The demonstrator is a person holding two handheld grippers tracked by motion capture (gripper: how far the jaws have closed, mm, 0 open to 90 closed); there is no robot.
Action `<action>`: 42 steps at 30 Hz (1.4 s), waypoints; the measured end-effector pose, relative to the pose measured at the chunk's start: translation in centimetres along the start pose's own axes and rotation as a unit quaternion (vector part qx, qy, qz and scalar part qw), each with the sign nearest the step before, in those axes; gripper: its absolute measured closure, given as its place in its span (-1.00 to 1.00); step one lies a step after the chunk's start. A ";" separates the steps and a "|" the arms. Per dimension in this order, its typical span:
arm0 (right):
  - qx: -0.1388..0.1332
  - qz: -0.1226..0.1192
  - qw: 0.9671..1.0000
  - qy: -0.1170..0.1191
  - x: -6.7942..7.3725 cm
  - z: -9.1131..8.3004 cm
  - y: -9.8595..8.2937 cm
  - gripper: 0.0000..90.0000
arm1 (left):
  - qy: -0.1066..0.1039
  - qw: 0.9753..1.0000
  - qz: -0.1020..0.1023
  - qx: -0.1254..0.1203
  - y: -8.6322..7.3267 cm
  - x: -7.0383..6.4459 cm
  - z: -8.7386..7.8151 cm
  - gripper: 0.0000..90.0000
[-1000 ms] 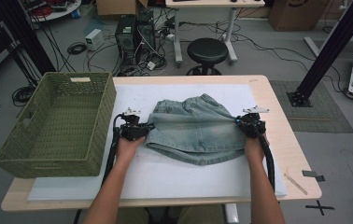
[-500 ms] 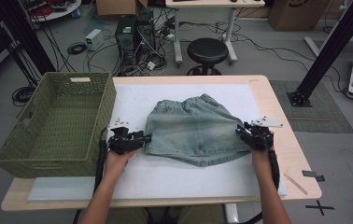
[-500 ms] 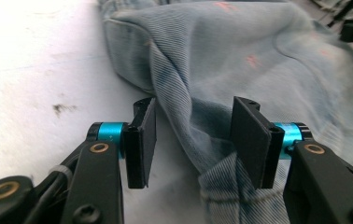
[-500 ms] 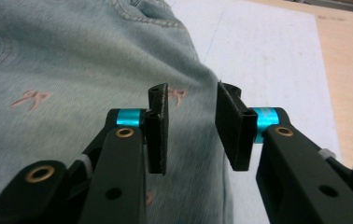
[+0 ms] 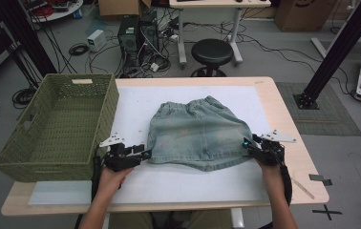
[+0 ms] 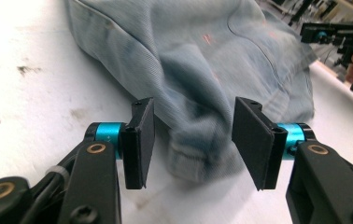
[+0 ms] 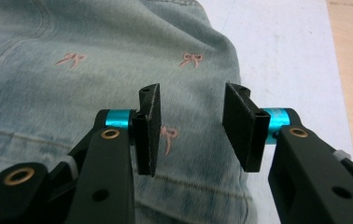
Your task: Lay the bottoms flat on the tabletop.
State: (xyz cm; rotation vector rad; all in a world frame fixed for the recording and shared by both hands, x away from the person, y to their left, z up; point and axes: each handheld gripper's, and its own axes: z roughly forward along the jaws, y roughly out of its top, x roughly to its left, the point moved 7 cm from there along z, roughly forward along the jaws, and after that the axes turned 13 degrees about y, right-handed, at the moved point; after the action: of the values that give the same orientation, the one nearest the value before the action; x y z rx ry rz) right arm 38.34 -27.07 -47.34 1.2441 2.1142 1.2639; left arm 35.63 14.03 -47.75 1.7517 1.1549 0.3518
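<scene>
1. Cables, a computer tower and a black stool (image 5: pixel 211 51) sit on the floor at 12 o'clock, behind a wooden table (image 5: pixel 283 109) with a white mat (image 5: pixel 135 105) on top.
2. On the mat lies a small denim skirt (image 5: pixel 198 133), in the middle of the table. It is spread flat, with its waist pointing to 12 o'clock and its hem pointing to 6 o'clock, toward the person.
3. At 9 o'clock stands a green woven basket (image 5: pixel 59 126). I think the skirt may go in there later, which is why the basket waits so near.
4. At the skirt's 8 o'clock corner is the left gripper (image 5: pixel 143 154). Its jaws are open, and that hem corner sits loose between them, not pinched.
5. At the skirt's 4 o'clock corner is the right gripper (image 5: pixel 247 143). Its jaws are open too, hanging just over the cloth with little pink bows (image 7: pixel 191 59) on it.
6. Both grippers sit at the two hem corners because those are good spots to pull the skirt smooth or lift it for a fold.
7. My guess is that the skirt is laid out flat and ready, and a fold comes next.
</scene>
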 end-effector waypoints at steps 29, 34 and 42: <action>0.084 0.002 0.996 -0.021 0.5 -0.1 -2.8 0.15 | -0.050 0.997 0.024 0.052 -1.0 -1.9 -1.7 0.76; 0.093 0.019 0.995 -0.016 0.3 0.1 -2.8 0.18 | -0.075 0.996 0.018 0.036 -0.6 -2.4 -2.8 0.79; 0.110 -0.009 0.994 0.021 1.3 -0.3 -2.8 0.95 | -0.077 0.996 0.011 0.042 -0.4 -2.5 -2.5 0.80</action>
State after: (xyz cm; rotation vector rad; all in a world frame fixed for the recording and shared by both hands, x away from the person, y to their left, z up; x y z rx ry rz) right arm 35.98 -26.70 -49.41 1.2939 2.3409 1.0805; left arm 32.44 13.39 -46.22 1.8316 1.0537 0.1795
